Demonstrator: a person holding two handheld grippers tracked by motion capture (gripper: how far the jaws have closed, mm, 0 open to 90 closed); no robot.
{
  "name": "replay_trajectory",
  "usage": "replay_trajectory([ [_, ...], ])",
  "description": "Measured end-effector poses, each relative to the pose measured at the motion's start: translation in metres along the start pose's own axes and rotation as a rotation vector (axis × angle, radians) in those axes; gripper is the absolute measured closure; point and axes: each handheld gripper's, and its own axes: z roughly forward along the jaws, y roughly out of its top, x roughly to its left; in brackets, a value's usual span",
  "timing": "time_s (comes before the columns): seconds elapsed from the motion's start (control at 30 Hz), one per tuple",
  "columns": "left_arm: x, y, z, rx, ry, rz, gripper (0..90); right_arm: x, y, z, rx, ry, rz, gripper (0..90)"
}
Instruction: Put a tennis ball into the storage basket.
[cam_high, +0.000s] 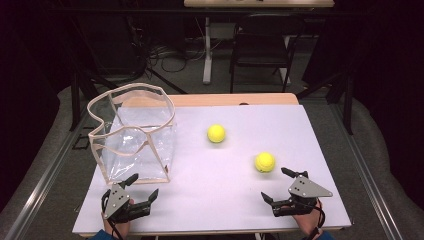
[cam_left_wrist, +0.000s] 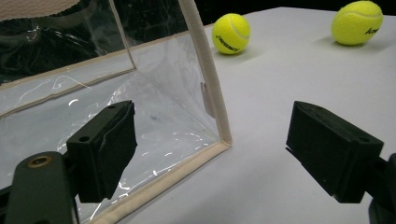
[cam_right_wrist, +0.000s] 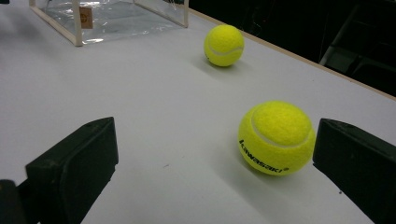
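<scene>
Two yellow tennis balls lie on the white table: one (cam_high: 216, 133) near the middle, the other (cam_high: 264, 162) closer to the front right. A clear plastic bag (cam_high: 132, 135) with beige trim stands open at the left. My left gripper (cam_high: 142, 187) rests open near the front edge, just in front of the bag's lower corner (cam_left_wrist: 224, 140). My right gripper (cam_high: 277, 185) is open at the front right, a short way from the nearer ball (cam_right_wrist: 275, 137), which lies ahead of its jaws toward the right one. The farther ball (cam_right_wrist: 224, 45) lies beyond.
The white table top (cam_high: 310, 130) ends close behind both hands at the front edge. A dark chair (cam_high: 262, 42) and a table leg (cam_high: 206, 50) stand on the floor beyond the far edge. Open table surface lies between the two grippers.
</scene>
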Motion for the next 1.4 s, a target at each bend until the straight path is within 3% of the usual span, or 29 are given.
replay_trajectory([
  [0.4,-0.001,0.001,0.0,0.008,0.0,0.001,15.9,0.0,0.003,0.001,0.023,0.007,-0.009,0.0],
  [0.67,-0.001,0.001,0.0,0.004,0.004,-0.004,15.9,-0.002,0.007,0.006,0.068,0.004,-0.008,0.0],
  [1.4,0.0,0.0,-0.001,0.006,0.005,-0.011,15.9,-0.017,0.034,0.02,0.143,-0.006,-0.007,0.0],
])
